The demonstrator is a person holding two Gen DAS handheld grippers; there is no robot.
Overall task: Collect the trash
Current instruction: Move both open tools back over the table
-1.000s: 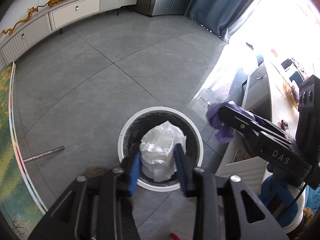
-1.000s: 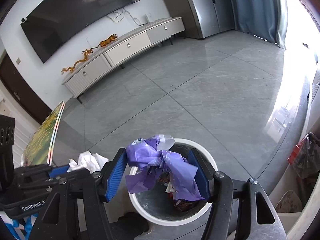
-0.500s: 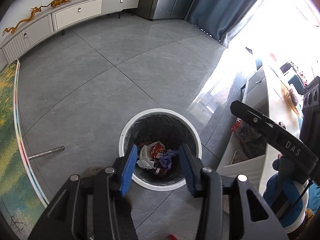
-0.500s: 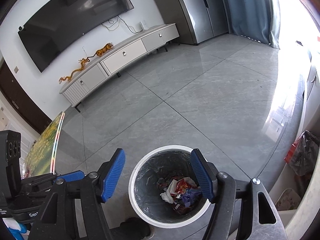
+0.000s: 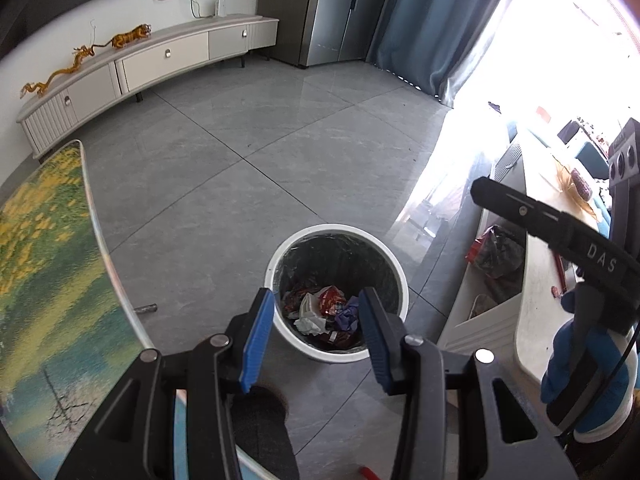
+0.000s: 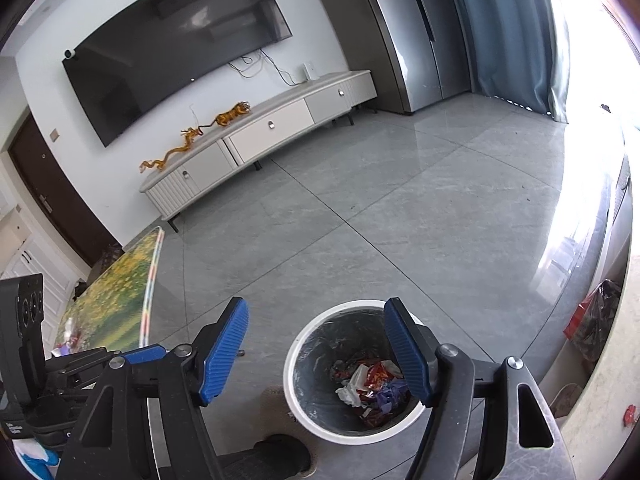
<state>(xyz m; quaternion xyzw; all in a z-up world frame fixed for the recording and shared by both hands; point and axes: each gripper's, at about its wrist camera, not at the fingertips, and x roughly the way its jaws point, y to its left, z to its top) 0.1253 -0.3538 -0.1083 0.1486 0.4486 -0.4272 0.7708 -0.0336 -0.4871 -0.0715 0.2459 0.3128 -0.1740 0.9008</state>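
Note:
A round white trash bin with a dark liner stands on the grey tile floor; it also shows in the right wrist view. Crumpled white, red and purple trash lies at its bottom, seen too in the right wrist view. My left gripper is open and empty above the bin's near rim. My right gripper is open and empty above the bin. The right gripper's body shows at the right of the left wrist view.
A glass table with a green and yellow print is on the left. A white counter with a dark bag under it is on the right. A TV cabinet stands along the far wall. A metal rod lies on the floor.
Both grippers opened and let go: the white wad and the purple wad dropped into the bin. Both grippers then rose and tilted up, showing more of the room.

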